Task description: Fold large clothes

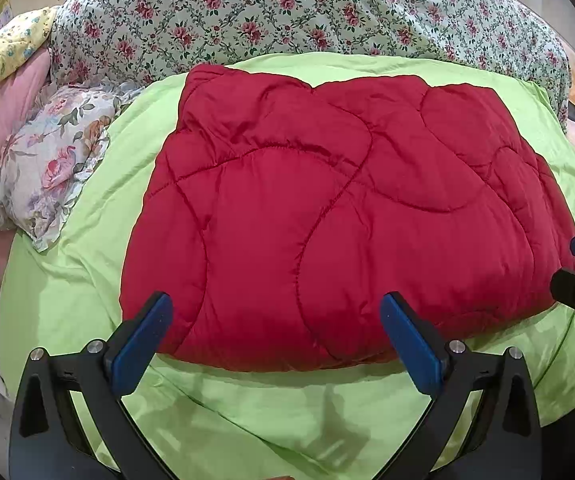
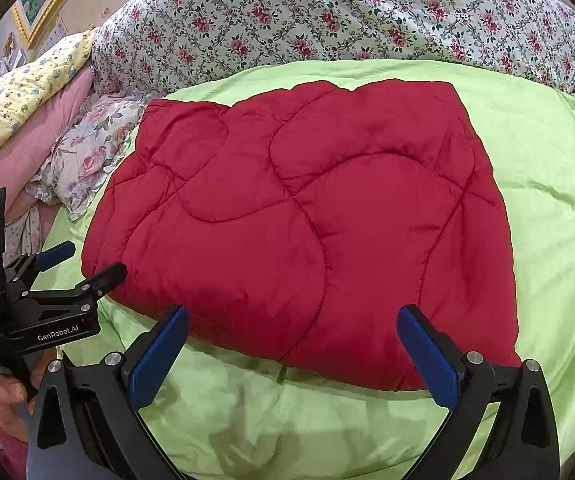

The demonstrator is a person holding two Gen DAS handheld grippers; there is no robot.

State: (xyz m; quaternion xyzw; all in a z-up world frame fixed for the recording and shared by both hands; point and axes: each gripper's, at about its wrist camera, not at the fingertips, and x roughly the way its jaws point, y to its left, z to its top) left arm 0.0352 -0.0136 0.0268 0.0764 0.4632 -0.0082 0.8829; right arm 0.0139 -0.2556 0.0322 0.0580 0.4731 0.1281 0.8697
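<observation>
Green sheet [image 1: 87, 280], folded red quilt [image 1: 327, 208], both hand-held grippers (left [image 1: 275, 312], right [image 2: 291, 324]) wide open, empty.

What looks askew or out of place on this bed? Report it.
Nothing stands out. The red quilted garment lies folded in a compact, puffy bundle on the green sheet, its edges slightly uneven. Both the left gripper and right gripper are open and empty.

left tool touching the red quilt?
Cannot tell. Left wrist view: the open left tool overlaps the red quilted blanket's near edge, but no clear contact or gap shows.
</observation>
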